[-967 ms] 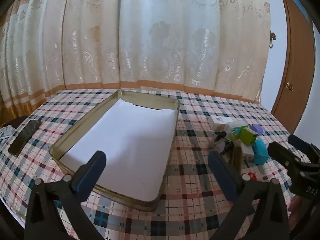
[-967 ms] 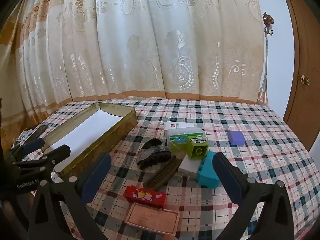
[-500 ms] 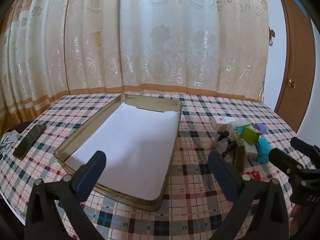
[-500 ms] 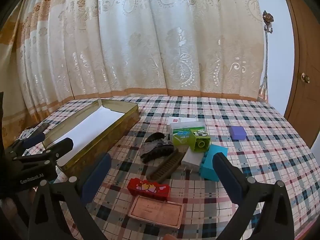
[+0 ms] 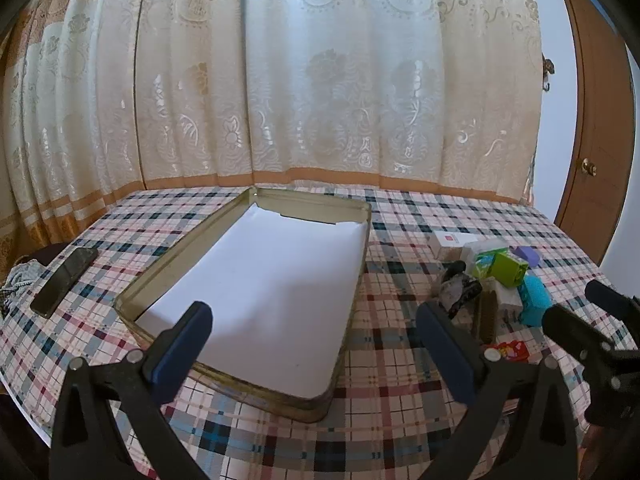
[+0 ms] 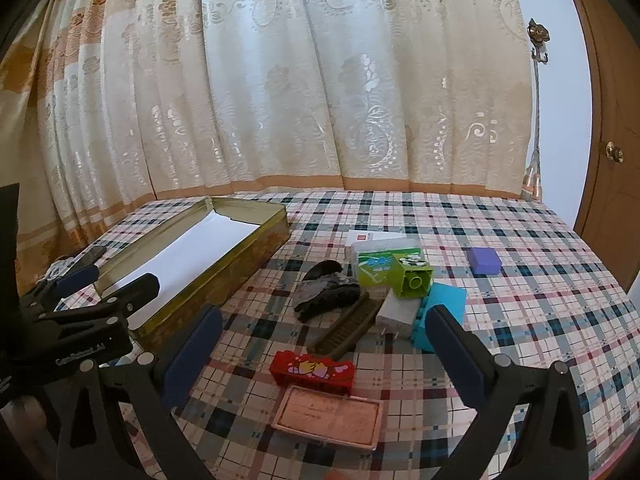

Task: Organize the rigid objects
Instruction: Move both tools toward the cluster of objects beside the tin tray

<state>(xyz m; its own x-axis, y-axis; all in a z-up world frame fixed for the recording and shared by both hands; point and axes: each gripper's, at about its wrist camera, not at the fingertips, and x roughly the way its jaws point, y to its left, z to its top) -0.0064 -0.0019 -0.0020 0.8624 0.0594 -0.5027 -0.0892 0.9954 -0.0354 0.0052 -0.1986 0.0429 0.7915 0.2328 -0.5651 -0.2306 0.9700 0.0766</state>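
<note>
Metal tin [image 5: 344, 360] w/ white paper inside sits empty left of the toy pile [image 6: 384, 284], both left gripper [image 5: 316, 344] & right gripper [image 6: 324, 344] spread wide, holding nothing, so sorting seems only starting; next, right one probably must lower onto red block [image 6: 312, 367].

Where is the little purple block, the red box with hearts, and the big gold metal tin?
Little purple block [image 6: 485, 261]: right wrist view, on its top face.
Red box with hearts [image 6: 312, 371]: right wrist view, on its front side.
Big gold metal tin [image 5: 230, 382]: left wrist view, on its near wall.
</note>
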